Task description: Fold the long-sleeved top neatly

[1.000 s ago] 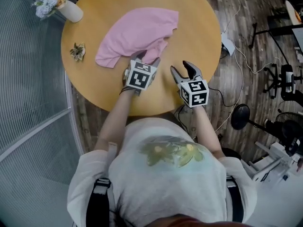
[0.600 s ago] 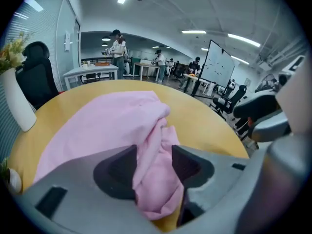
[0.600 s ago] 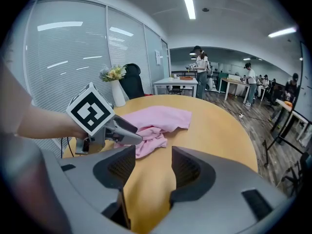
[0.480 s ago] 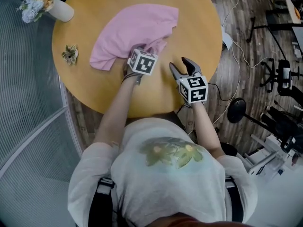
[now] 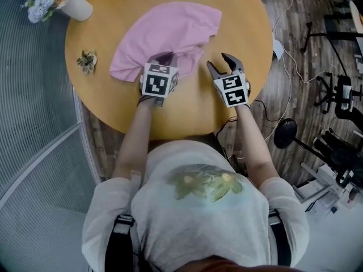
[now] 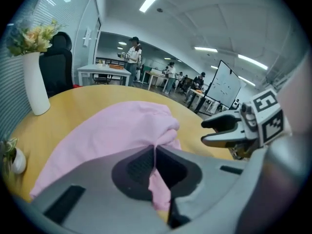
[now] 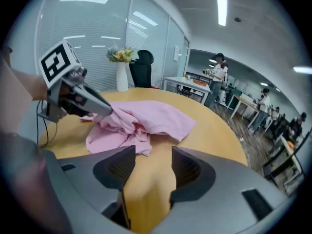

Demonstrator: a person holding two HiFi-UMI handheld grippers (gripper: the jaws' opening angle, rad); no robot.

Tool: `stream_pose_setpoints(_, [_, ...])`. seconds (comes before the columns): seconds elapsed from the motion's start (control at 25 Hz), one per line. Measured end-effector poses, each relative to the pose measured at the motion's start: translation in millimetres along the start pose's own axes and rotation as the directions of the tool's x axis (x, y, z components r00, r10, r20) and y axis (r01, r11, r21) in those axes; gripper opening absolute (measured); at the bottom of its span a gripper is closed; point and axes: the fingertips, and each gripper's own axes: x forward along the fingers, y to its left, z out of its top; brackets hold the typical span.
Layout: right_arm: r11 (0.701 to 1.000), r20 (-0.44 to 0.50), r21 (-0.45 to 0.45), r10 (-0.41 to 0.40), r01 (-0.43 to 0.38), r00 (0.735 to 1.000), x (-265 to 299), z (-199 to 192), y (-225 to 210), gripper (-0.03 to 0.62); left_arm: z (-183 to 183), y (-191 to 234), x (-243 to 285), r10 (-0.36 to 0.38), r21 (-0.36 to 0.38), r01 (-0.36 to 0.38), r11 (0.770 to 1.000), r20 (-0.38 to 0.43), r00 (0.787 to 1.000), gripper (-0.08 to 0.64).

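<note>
The pink long-sleeved top (image 5: pixel 170 33) lies crumpled in a loose heap on the round wooden tabletop (image 5: pixel 193 106). It spreads from the middle toward the far edge, and its near side is bunched into folds. The left gripper (image 5: pixel 164 57) sits at that near side. Its jaws have just been closing and now meet on a pinch of pink fabric, which hangs down between the pads. The right gripper (image 5: pixel 221 64) is just beside the top's near right corner, over bare wood toward the tabletop's right edge. Its jaws stand apart with only tabletop showing between them. A white vase (image 5: pixel 76 7) of flowers stands at the far left edge, and a small flower ornament (image 5: pixel 87 60) lies near the left edge, apart from the top.
</note>
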Motion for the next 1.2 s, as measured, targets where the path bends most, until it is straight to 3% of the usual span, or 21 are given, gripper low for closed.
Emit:
stream_pose_setpoints(0.16, [0.975, -0.040, -0.223, -0.025, 0.015, 0.999, 26.2, 6.9, -10.6, 0.242, -0.9, 9.9, -26.8, 0.017, -0.021, -0.016, 1.000, 0.030, 0.999, 0.015])
stream_pose_setpoints(0.32, [0.894, -0.107, -0.448, -0.065, 0.010, 0.992, 51.1, 5.3, -17.0, 0.242, -8.3, 23.5, -52.8, 0.054, -0.062, -0.052, 0.997, 0.042, 0.998, 0.015])
stream_pose_setpoints(0.4, [0.832, -0.130, -0.555, -0.078, -0.007, 0.988, 62.8, 1.6, -16.0, 0.242, -14.2, 31.1, -61.6, 0.071, -0.085, -0.067, 0.994, 0.038, 0.997, 0.015])
stream_pose_setpoints(0.52, [0.696, -0.156, -0.717, -0.111, -0.036, 0.981, 80.9, -4.8, -13.6, 0.242, -22.2, 44.8, -68.4, 0.087, -0.104, -0.084, 0.991, 0.032, 0.996, 0.015])
stream_pose_setpoints(0.64, [0.573, -0.177, -0.817, -0.129, -0.072, 0.976, 94.3, -7.3, -13.0, 0.242, -25.6, 60.1, -72.5, 0.108, -0.116, -0.104, 0.988, 0.030, 0.994, 0.015])
stream_pose_setpoints(0.84, [0.446, -0.179, -0.887, -0.094, -0.119, 0.979, 102.8, -5.2, -4.2, 0.216, -25.1, 70.4, -70.4, 0.123, -0.130, -0.119, 0.984, 0.024, 0.992, 0.015])
stream_pose_setpoints(0.88, [0.436, -0.168, -0.893, -0.092, -0.112, 0.982, 102.0, -2.7, -3.1, 0.192, -25.0, 71.0, -69.3, 0.126, -0.133, -0.122, 0.984, 0.024, 0.992, 0.015])
stream_pose_setpoints(0.92, [0.439, -0.147, -0.894, -0.088, -0.095, 0.985, 100.4, 0.9, -2.2, 0.081, -25.4, 71.9, -68.4, 0.130, -0.138, -0.125, 0.982, 0.024, 0.991, 0.015])
stream_pose_setpoints(0.96, [0.455, -0.131, -0.887, -0.080, -0.081, 0.988, 98.3, 3.8, -1.2, 0.048, -26.5, 72.7, -67.6, 0.133, -0.145, -0.129, 0.981, 0.023, 0.991, 0.015])
stream_pose_setpoints(1.2, [0.664, -0.055, -0.747, -0.013, -0.033, 0.998, 74.5, 30.9, 1.9, 0.041, -44.3, 68.9, -66.7, 0.113, -0.116, -0.115, 0.987, -0.027, 0.993, 0.015])
